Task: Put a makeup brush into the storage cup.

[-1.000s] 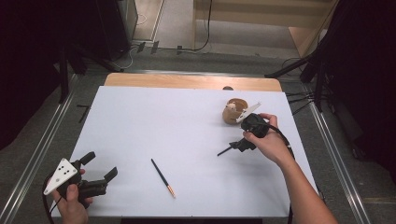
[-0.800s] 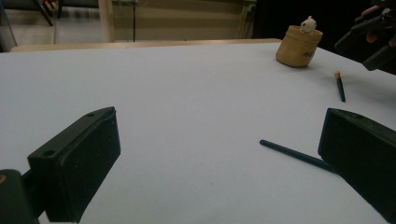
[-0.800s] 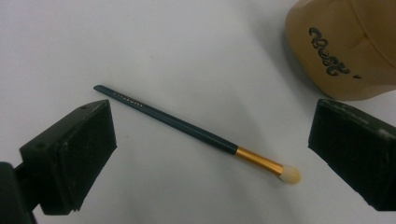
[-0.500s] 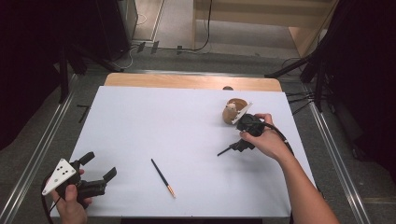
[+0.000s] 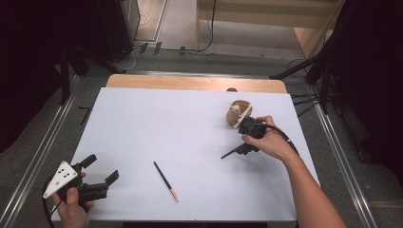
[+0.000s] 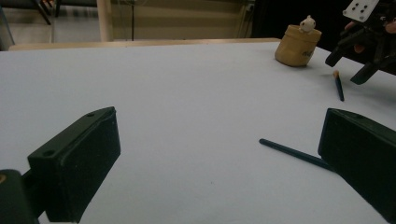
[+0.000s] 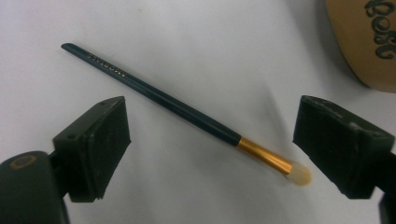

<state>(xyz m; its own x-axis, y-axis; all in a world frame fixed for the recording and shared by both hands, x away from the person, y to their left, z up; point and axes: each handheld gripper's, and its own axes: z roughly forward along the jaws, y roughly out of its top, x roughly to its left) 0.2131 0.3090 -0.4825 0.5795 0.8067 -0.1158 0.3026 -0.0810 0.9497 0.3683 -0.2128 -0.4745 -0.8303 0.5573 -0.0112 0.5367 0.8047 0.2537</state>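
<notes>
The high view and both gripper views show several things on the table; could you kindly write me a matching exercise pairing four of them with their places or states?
Things:
1. tan round pot with a small animal figure
2. dark slim brush with gold ferrule and pale tip
3. left tongs
4. thin dark brush with a coppery end

Places or states:
a. lies between the open right tongs
b. lies alone at the front middle of the white table
c. stands at the far right
d. held open at the front left corner

Pairs: 1-c, 2-a, 3-d, 4-b
</notes>
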